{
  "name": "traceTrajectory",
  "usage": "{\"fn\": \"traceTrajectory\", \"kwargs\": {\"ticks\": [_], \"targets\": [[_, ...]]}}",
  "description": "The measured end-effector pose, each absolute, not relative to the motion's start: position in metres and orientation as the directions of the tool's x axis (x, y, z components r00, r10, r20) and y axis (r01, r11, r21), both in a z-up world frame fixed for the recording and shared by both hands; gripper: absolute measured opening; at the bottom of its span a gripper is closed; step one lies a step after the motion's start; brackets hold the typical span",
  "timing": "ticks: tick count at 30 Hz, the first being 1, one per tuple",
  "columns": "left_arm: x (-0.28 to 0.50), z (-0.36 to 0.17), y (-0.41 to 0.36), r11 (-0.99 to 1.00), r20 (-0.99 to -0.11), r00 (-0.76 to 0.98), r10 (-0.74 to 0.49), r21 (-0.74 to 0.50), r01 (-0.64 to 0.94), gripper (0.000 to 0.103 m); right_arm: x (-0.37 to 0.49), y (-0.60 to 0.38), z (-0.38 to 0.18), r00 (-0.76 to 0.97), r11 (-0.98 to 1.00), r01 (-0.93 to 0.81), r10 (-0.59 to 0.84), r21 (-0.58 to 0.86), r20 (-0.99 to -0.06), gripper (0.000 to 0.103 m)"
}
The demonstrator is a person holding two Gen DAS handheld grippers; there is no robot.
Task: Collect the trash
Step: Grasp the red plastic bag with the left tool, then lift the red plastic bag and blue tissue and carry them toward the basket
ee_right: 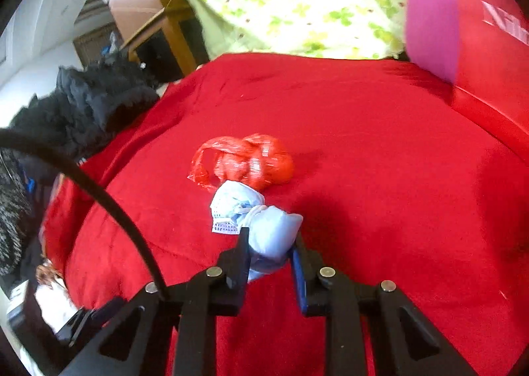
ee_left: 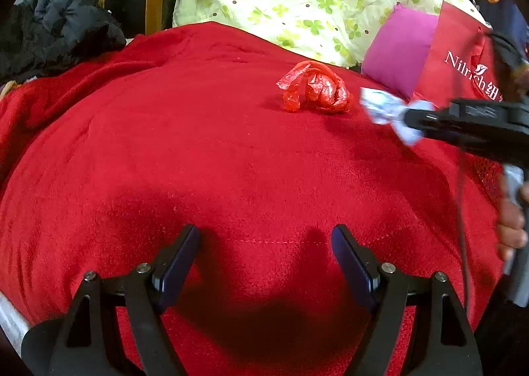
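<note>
Two bits of trash here: the right gripper (ee_right: 269,243) is clamped on a crumpled blue mask (ee_right: 254,217), and a red plastic bag (ee_right: 244,164) sits on the red blanket (ee_right: 380,177) just past it at 12 o'clock. Only the left wrist view shows the left gripper (ee_left: 266,243), fingers spread wide with nothing between them, and the red paper bag (ee_left: 463,58) at 2 o'clock beside one purple pillow (ee_left: 396,45).

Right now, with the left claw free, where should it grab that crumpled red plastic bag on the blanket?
Probably the knotted bulge of the red plastic bag, from above and the near side. That is its thickest part; the loose strip on its left is thin. The left claw stands open.
</note>
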State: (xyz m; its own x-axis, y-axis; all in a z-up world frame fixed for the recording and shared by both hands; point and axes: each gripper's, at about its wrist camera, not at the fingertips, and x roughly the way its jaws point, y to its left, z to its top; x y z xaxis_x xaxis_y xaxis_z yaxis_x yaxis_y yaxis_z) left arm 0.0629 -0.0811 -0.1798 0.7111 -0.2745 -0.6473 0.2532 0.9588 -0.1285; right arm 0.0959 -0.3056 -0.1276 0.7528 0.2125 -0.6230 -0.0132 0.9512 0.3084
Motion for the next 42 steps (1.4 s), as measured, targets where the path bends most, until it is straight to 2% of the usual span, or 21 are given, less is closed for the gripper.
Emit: {"fn": "traceTrajectory", "kwargs": {"ticks": [6, 10, 13, 20, 28, 29, 32, 35, 42], "targets": [[0.072, -0.166, -0.084, 0.950, -0.653, 0.695, -0.300, -0.141, 0.278, 0.082, 0.037, -0.353, -0.127, 0.770, 0.944, 0.050, 0.171, 0.325, -0.615, 0.024], [0.090, -0.132, -0.104, 0.944, -0.594, 0.757, -0.272, -0.014, 0.328, 0.082, 0.009, -0.371, -0.130, 0.790, 0.936, 0.072, 0.157, 0.345, -0.593, 0.024], [0.121, -0.105, -0.119, 0.933, -0.578, 0.763, -0.290, 0.007, 0.361, 0.082, -0.001, -0.381, -0.131, 0.814, 0.918, 0.080, 0.165, 0.389, -0.557, 0.024], [0.206, -0.085, -0.168, 0.906, -0.653, 0.696, -0.299, 0.034, 0.421, 0.084, 0.001, -0.386, -0.130, 0.835, 0.903, 0.059, 0.189, 0.425, -0.517, 0.024], [0.251, -0.117, -0.215, 0.880, -0.766, 0.571, -0.294, 0.016, 0.475, 0.084, -0.006, -0.389, -0.126, 0.851, 0.894, 0.029, 0.213, 0.448, -0.480, 0.024], [0.252, -0.123, -0.217, 0.880, -0.777, 0.559, -0.290, 0.013, 0.475, 0.082, -0.007, -0.389, -0.125, 0.853, 0.894, 0.026, 0.214, 0.448, -0.476, 0.024], [0.250, -0.135, -0.222, 0.879, -0.796, 0.533, -0.286, 0.003, 0.476, 0.058, -0.009, -0.388, -0.122, 0.858, 0.894, 0.015, 0.218, 0.448, -0.464, 0.024], [0.242, -0.134, -0.221, 0.887, -0.784, 0.551, -0.285, 0.003, 0.463, 0.051, -0.014, -0.388, -0.117, 0.870, 0.894, 0.014, 0.210, 0.447, -0.447, 0.024], [0.198, -0.106, -0.212, 0.895, -0.736, 0.605, -0.303, -0.002, 0.446, 0.049, -0.024, -0.389, -0.109, 0.895, 0.902, 0.015, 0.181, 0.432, -0.408, 0.024]]}}
